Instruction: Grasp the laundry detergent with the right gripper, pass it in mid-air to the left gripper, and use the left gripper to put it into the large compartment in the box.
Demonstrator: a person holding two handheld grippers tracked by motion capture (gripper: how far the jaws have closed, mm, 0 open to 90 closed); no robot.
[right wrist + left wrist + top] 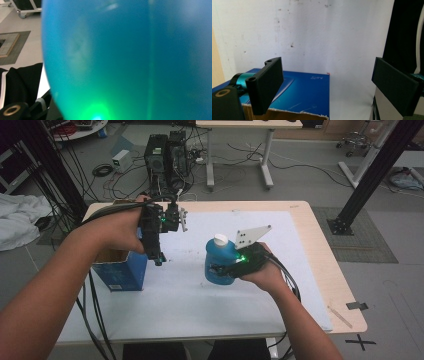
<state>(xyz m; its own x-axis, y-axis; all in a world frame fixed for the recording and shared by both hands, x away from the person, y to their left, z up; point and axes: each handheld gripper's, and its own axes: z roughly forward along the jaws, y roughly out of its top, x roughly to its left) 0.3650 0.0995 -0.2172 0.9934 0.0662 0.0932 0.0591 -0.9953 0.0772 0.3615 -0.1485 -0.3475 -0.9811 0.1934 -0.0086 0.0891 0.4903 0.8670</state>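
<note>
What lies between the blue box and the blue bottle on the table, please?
Nothing: in the high view, only bare white mat separates the box from the bottle.

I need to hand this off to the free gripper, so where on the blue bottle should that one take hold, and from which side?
The right gripper already clamps the blue bottle low on its body. The left gripper, jaws open, would probably do best across the narrower shoulder just under the white cap, coming from the bottle's left, the side away from the right hand.
</note>
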